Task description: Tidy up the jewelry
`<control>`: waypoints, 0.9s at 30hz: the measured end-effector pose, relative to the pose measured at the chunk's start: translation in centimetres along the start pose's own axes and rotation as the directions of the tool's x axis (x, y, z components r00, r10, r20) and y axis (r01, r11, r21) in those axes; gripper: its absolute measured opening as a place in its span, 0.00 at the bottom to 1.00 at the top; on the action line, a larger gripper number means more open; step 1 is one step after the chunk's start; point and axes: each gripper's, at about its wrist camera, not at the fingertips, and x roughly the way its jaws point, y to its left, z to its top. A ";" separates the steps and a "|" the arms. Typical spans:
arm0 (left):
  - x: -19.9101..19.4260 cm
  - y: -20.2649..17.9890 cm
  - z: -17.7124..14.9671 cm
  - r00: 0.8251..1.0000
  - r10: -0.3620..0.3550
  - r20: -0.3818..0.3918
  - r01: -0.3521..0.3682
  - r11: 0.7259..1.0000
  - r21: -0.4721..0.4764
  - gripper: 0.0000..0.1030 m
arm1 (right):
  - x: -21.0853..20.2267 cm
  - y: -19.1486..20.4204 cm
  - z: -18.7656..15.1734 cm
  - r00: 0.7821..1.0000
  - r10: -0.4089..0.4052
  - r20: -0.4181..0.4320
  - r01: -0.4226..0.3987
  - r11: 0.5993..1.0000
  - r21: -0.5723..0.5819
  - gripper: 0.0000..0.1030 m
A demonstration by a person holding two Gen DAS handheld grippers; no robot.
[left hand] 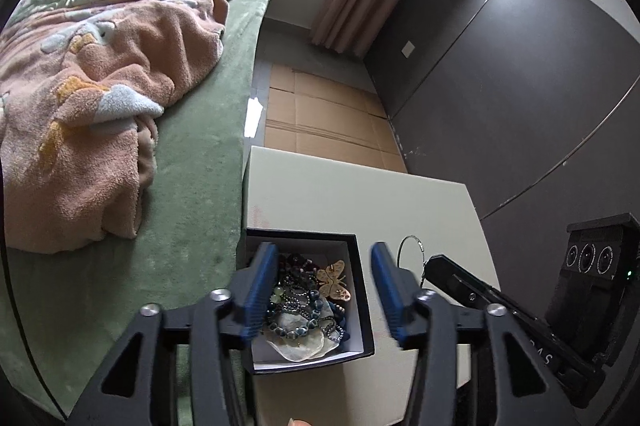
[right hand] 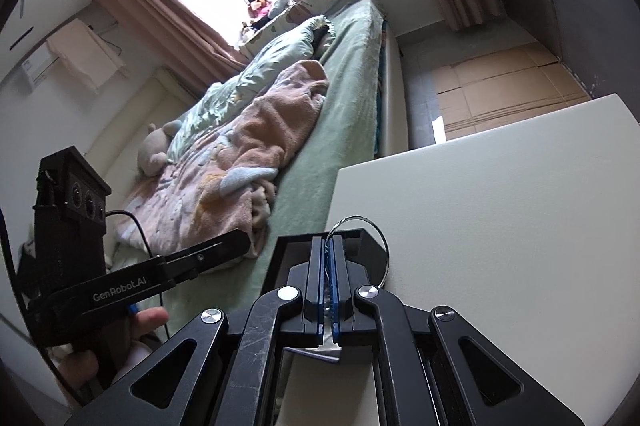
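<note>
A black box with a white inside holds a heap of jewelry: beaded necklaces and a tan butterfly piece. It stands at the left edge of a white table. My left gripper is open above the box, one blue finger over each side. My right gripper is shut on a thin silver hoop and holds it just right of the box. The hoop also shows in the left wrist view, with the right gripper behind it.
A bed with a green sheet and a pink blanket lies against the table's left side. Flattened cardboard covers the floor beyond the table. A dark wall runs along the right. The table's far half is bare white.
</note>
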 end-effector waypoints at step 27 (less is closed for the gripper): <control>-4.7 -0.2 -0.8 0.992 0.048 0.114 -0.050 0.999 0.018 0.60 | -1.3 1.6 -0.6 0.996 -0.089 -0.009 0.088 0.995 -0.044 0.72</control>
